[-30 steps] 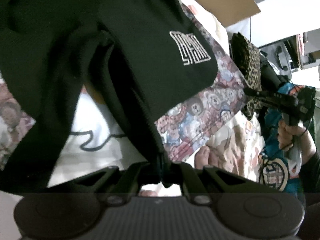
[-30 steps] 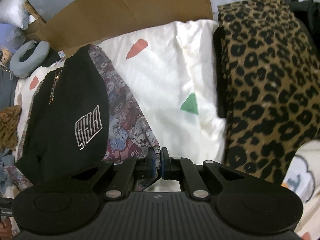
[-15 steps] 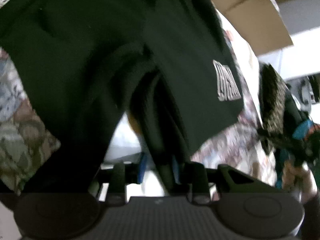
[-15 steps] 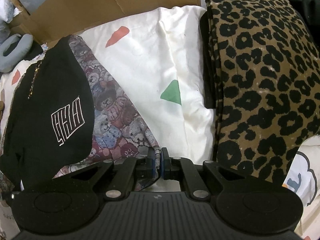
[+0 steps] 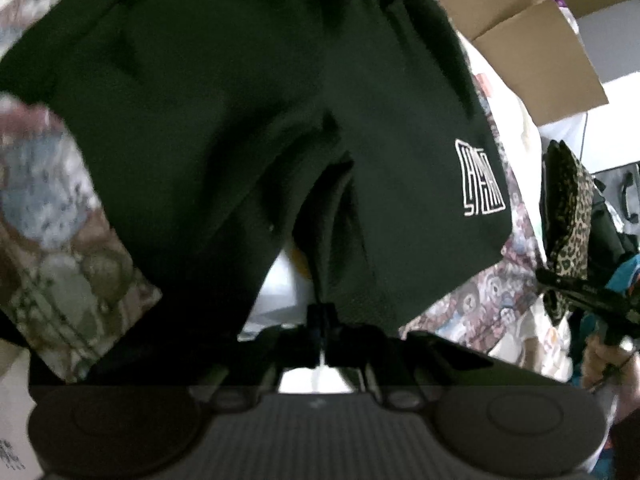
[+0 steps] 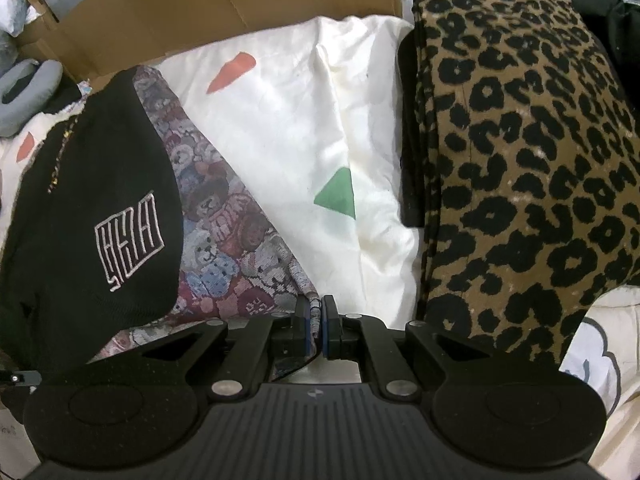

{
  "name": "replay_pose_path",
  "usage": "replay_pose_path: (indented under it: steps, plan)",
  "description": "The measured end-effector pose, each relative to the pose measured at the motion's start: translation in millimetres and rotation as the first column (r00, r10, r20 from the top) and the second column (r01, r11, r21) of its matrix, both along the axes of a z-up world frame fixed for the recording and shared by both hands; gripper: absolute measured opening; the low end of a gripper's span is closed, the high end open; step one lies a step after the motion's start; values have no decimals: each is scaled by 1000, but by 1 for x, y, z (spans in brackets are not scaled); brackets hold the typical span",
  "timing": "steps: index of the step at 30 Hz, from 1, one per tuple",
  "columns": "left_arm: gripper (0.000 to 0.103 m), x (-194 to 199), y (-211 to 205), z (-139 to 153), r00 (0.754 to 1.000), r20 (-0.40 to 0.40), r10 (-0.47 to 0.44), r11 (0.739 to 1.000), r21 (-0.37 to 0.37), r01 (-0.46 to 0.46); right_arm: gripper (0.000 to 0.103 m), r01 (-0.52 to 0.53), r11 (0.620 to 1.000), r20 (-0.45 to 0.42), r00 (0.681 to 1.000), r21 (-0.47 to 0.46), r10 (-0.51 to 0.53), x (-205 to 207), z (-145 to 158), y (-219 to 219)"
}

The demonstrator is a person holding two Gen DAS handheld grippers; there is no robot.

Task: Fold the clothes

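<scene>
Both tools were clamped, the left tool (image 5: 322, 320) on the black top (image 5: 248, 128), the right tool (image 6: 315, 312) on the bear-print cloth (image 6: 236, 236) beneath, over the bed (image 6: 288, 120); even tension would keep folds straight.

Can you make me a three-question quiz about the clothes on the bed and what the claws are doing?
1. Where does the leopard-print cloth lie, seen from the right wrist?
A. To the right of the green triangle
B. Under the black garment
C. Inside the cardboard box

2. What colour is the logo on the black garment?
A. Red
B. White
C. Yellow

3. What is the right claw doing?
A. Wide open over the sheet
B. Pinching the leopard-print cloth
C. Shut on the bear-print fabric

Answers: 1 A, it lies on the cream sheet to the right of the triangle. 2 B, the outlined lines are white. 3 C, the fabric's edge runs between the closed fingers.
</scene>
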State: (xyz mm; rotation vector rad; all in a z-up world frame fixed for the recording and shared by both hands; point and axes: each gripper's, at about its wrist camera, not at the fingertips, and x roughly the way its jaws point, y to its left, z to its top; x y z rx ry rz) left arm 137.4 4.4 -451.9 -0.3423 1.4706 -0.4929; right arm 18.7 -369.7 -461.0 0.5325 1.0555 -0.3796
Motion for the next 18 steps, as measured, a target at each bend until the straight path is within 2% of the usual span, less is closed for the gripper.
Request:
replay_pose_path:
  steps: [4, 12, 16, 17, 18]
  plan:
    - [14, -4, 0, -2, 999, -32, 14, 999, -34, -15, 6, 32, 999, 10, 999, 33, -32, -4, -5, -3]
    - [16, -9, -11, -9, 996, -89, 8, 997, -76, -15, 14, 127, 982, 81, 987, 142, -140, -27, -10, -16]
    - [16, -13, -16, -13, 993, -114, 2, 996, -86, -12, 14, 136, 978, 88, 984, 159, -152, -28, -15, -14]
    - [16, -14, -16, -13, 993, -118, -1, 997, -79, -8, 14, 136, 978, 86, 985, 156, -150, -28, -16, -14]
    - [10, -15, -16, -14, 992, -122, -4, 997, -72, -4, 13, 135, 979, 83, 985, 151, -148, -28, -16, -14]
